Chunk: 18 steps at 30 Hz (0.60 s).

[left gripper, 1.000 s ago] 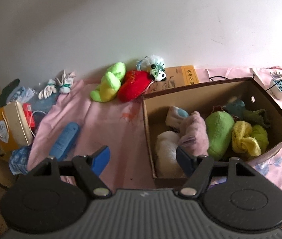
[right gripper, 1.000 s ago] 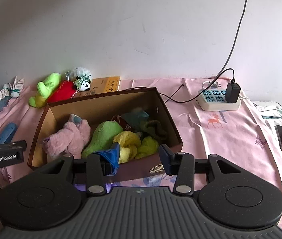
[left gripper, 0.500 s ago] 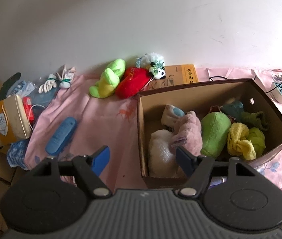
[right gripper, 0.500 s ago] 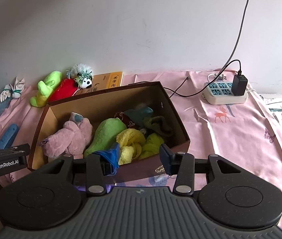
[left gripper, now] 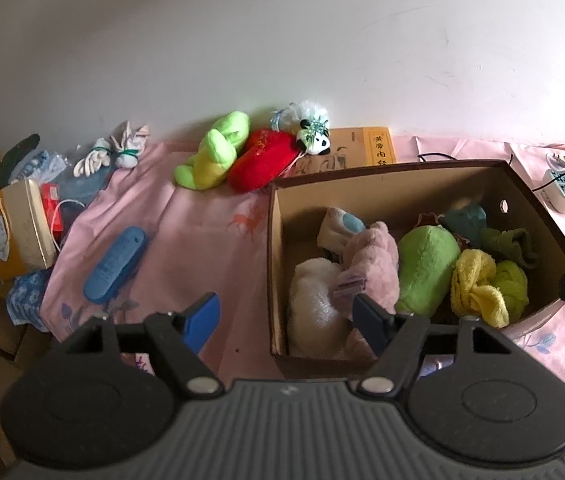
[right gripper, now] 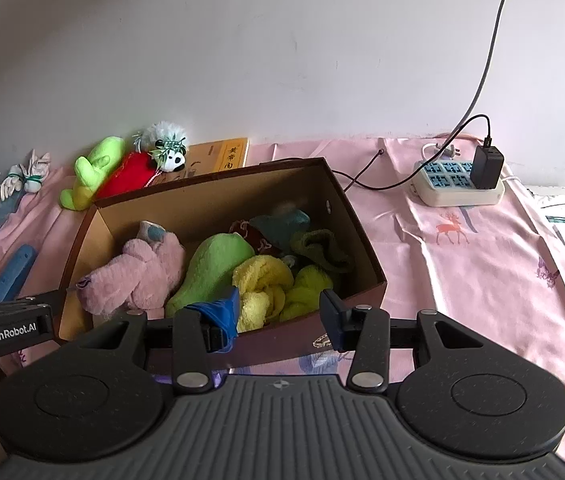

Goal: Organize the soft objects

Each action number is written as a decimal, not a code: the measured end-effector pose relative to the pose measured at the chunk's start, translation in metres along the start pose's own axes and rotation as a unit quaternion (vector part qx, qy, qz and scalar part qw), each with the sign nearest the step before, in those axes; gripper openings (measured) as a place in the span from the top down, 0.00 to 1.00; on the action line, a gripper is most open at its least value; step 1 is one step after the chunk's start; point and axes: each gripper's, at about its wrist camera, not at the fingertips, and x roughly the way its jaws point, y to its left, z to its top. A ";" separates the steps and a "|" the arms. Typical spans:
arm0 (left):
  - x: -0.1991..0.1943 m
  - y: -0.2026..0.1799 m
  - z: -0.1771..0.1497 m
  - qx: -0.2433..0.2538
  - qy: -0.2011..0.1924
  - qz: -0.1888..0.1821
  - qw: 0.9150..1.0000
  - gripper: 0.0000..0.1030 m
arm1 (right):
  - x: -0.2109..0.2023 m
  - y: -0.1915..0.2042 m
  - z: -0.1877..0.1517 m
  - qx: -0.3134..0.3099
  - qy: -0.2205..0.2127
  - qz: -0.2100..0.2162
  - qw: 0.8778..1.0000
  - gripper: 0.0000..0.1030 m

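We hold both grippers spread wide and empty. Over the last second our left gripper (left gripper: 284,314) has pulled back and swung slightly left, so the cardboard box (left gripper: 386,182) now sits ahead and to the right of its jaws, with its near left corner just in front of the right finger. The right gripper (right gripper: 280,312) has barely shifted; the box's front wall lies straight ahead of its jaws, and our left gripper's tip shows at the left edge of that view.

Inside the box we count at least 6 soft things packed touching one another: a white plush (left gripper: 314,296) and a pink plush (left gripper: 374,260) nearest the left gripper's right finger, then a green plush (left gripper: 426,264), a yellow towel knot (left gripper: 476,288) and darker cloths behind.

Far ahead of the left jaws, against the wall and well apart from the box, 3 toys lie touching: a lime plush (left gripper: 214,152), a red plush (left gripper: 266,158) and a small panda plush (left gripper: 314,138). White gloves (left gripper: 116,152) lie further left.

We judge that the retreat marks a drop-off completed, and that the left gripper is turning toward those 3 remaining toys. The blue remote (left gripper: 116,264), ahead-left of the jaws, is hard and probably stays out.
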 end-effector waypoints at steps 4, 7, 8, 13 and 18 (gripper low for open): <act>0.000 -0.001 -0.003 -0.003 0.004 0.000 1.000 0.29 | 0.003 -0.001 -0.003 0.000 0.006 0.001 1.000 0.73; 0.001 -0.003 -0.005 -0.002 0.006 0.000 1.000 0.29 | 0.005 0.000 -0.005 -0.002 0.011 0.002 1.000 0.73; 0.002 -0.003 -0.006 -0.001 0.007 0.001 1.000 0.29 | 0.006 0.000 -0.005 -0.003 0.012 0.002 1.000 0.73; 0.004 -0.006 -0.007 0.000 0.009 -0.005 1.000 0.29 | 0.007 0.000 -0.005 -0.008 0.012 0.002 1.000 0.73; 0.006 -0.008 -0.008 -0.002 0.011 -0.013 1.000 0.29 | 0.010 0.000 -0.006 -0.012 0.016 0.002 1.000 0.73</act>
